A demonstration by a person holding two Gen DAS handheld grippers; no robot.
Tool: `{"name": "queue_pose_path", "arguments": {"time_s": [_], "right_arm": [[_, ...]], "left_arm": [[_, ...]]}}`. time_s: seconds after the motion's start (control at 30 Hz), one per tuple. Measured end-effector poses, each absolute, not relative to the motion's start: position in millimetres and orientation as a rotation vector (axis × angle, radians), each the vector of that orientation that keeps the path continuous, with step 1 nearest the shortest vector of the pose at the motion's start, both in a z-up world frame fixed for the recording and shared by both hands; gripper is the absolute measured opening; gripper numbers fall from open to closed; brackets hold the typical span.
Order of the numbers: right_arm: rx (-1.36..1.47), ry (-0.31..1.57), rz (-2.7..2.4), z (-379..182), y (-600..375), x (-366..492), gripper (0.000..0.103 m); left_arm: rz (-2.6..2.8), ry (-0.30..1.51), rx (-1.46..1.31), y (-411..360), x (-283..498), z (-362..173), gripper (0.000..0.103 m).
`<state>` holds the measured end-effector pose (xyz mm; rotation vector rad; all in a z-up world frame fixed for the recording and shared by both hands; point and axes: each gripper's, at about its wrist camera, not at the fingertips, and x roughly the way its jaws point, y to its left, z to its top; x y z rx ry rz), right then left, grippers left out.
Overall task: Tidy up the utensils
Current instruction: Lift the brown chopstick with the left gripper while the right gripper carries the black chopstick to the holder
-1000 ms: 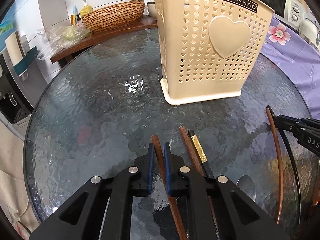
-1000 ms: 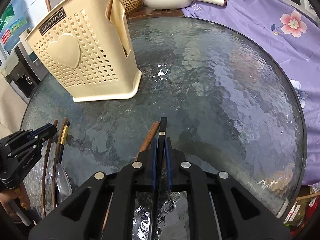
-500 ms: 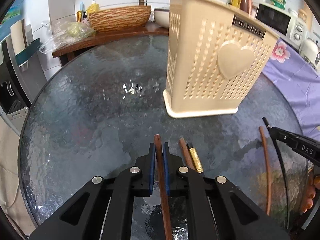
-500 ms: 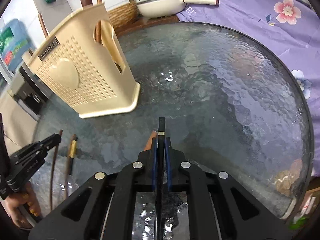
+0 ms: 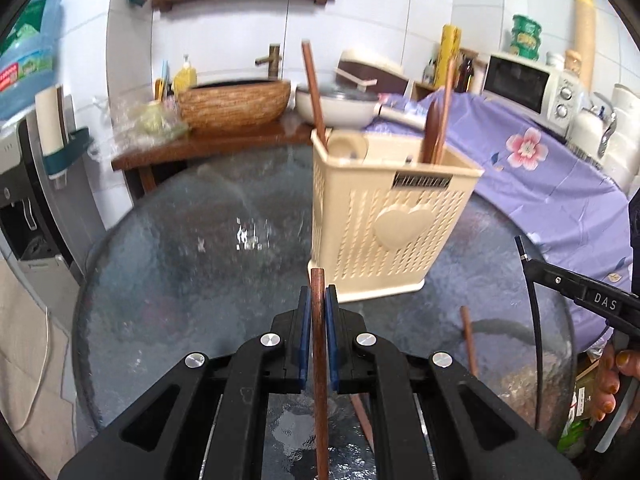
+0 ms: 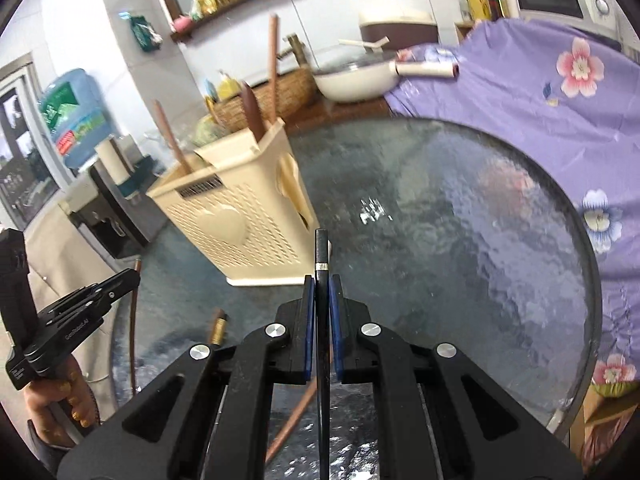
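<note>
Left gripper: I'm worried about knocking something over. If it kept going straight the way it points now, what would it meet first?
Probably the cream utensil basket. The left gripper, shut on a brown chopstick, aims at the basket's near lower corner, with only bare glass table between. Depth is uncertain.

Table [image 5: 168, 264] was textured, glossy glass; holder [image 5: 384, 216] was matt perforated plastic; chopstick [image 5: 319, 320] looked like smooth wood; cover [image 6: 520, 92] was soft cloth w/ flowers.
</note>
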<state>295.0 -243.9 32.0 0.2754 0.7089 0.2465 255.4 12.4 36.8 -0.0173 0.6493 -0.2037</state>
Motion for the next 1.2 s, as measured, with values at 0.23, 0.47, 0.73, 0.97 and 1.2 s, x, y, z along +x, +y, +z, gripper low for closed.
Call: {"name": "queue_pose_path", "arguments": {"time_s": [0.23,0.47,0.73,0.97,1.2], "right_arm": [[0.252,0.612,0.290,69,-247,271,0.008],[0.231,0.564,0.300,90,-251,252,0.008],[0.216,0.530,0.299,102,-253,239,0.008],[0.200,0.502,0.295,113,-254,236,0.008],[0.168,0.473,0.295,132,-250,239,0.008]], "left_arm": [[-0.223,0.557,-0.012,13,235,70,0.007],[-0.234,0.492,-0.011,19,215,91,0.007],[-0.231,0.440,-0.012,26,202,106,0.007],[-0.229,0.414,-0.029,31,201,116,0.007],[-0.236,0.381,-0.040,33,208,134,0.007]]}}
